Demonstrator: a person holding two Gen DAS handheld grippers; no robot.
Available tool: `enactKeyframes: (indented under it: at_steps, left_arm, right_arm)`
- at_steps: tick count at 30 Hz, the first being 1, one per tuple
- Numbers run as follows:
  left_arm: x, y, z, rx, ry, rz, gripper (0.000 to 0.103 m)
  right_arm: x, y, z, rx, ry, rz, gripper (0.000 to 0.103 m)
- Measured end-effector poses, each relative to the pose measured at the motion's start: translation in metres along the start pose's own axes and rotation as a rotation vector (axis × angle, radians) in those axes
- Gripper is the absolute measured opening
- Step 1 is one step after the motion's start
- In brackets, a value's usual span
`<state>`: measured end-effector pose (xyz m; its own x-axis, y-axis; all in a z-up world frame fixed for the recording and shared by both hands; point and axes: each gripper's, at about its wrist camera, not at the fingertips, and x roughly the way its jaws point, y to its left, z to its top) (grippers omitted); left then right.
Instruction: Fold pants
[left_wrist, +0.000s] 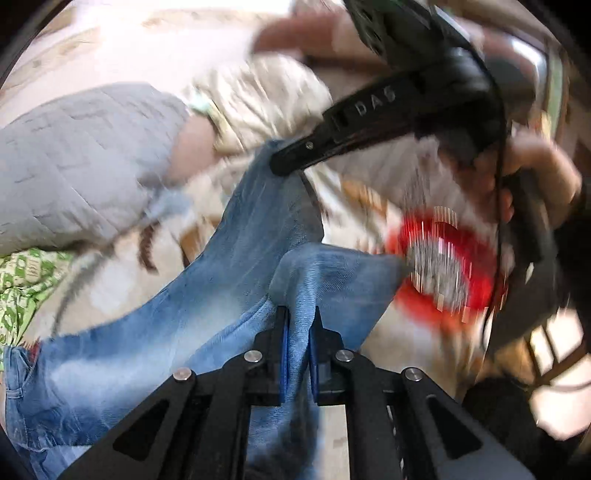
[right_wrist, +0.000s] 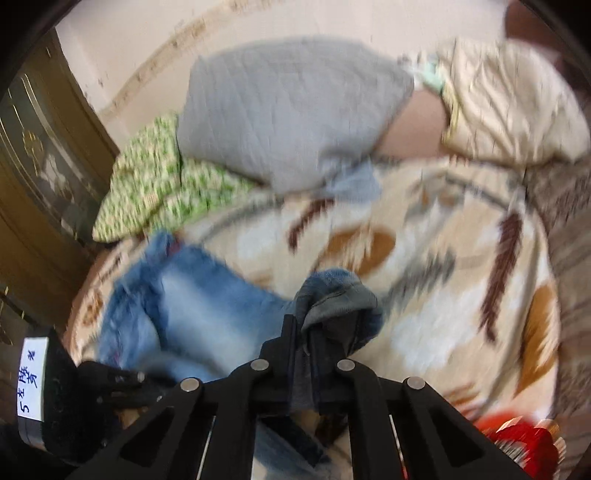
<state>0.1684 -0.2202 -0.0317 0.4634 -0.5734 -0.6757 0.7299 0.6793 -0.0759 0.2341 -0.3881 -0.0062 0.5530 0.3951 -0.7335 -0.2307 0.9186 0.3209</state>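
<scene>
Light blue jeans (left_wrist: 221, 288) lie rumpled on a patterned blanket (right_wrist: 424, 280). My left gripper (left_wrist: 299, 332) is shut on a raised fold of the denim, which bunches up above its blue pads. At the upper right of the left wrist view, my right gripper (left_wrist: 282, 164) pinches another edge of the jeans, with a person's hand (left_wrist: 539, 173) on its handle. In the right wrist view, my right gripper (right_wrist: 303, 332) is shut on a dark hem of the jeans (right_wrist: 199, 295). The left gripper's body (right_wrist: 110, 384) shows at the lower left, its fingertips hidden. Both views are blurred.
A grey quilted pillow (right_wrist: 288, 110) and a green patterned cloth (right_wrist: 155, 177) lie at the blanket's far side, beside a cream quilt (right_wrist: 509, 110). A red round object (left_wrist: 443, 266) sits near the right gripper. A dark wooden cabinet (right_wrist: 37, 184) stands on the left.
</scene>
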Motion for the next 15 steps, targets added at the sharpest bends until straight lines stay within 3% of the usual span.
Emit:
enactKeyframes:
  at_steps: [4, 7, 11, 15]
  left_arm:
    - [-0.005, 0.015, 0.030, -0.095, -0.093, -0.040, 0.009]
    - [0.014, 0.025, 0.041, -0.150, -0.096, -0.073, 0.009]
    - [0.074, 0.036, 0.032, -0.195, 0.044, -0.067, 0.009]
    - [0.122, 0.039, 0.013, -0.197, 0.185, 0.011, 0.011]
  right_arm:
    - [-0.023, 0.005, 0.048, -0.019, -0.063, -0.029, 0.007]
    - [-0.019, -0.007, 0.074, 0.005, -0.058, -0.063, 0.007]
    - [0.038, -0.044, 0.081, 0.081, 0.062, -0.136, 0.007]
    - [0.107, -0.079, 0.055, 0.156, 0.218, -0.204, 0.007]
